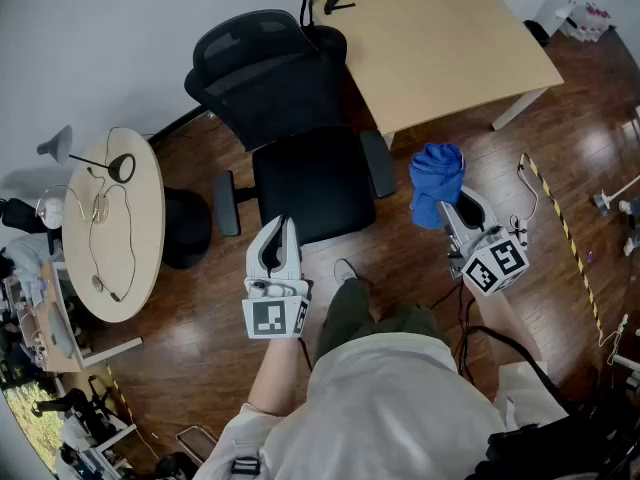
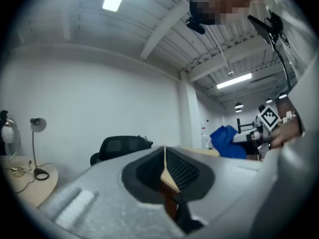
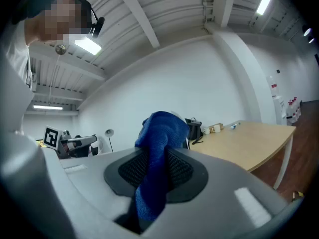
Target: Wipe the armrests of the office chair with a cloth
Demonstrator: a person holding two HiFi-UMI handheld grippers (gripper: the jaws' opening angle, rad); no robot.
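Head view: fingers (image 1: 292, 248) of the left gripper (image 1: 282, 228) clenched together, nothing between them, held over the near edge of the office chair (image 1: 300, 173) seat. Right gripper (image 1: 450, 206) is further right, fingers grasping a bunched blue cloth (image 1: 436, 180). The cloth sits just right of the right armrest (image 1: 377, 164), apart from it. Left armrest (image 1: 227, 205) is on the far side of the seat from the cloth. Wooden tabletop (image 1: 450, 43) is far right, behind the chair. Round table (image 1: 135, 258) at left with a desk lamp (image 1: 58, 146) and cables on it. Dark wood floor (image 1: 200, 308) underneath.

Left gripper view: the two fingers meet along a thin seam, clenched and empty. Black chair back shows far left of the seam. Blue cloth and the right gripper are off to the right. Lamp at far left.

Right gripper view: fingers clamped on the cloth. It runs down between the pads and bulges above them. Tabletop to the right. Left gripper visible at left.
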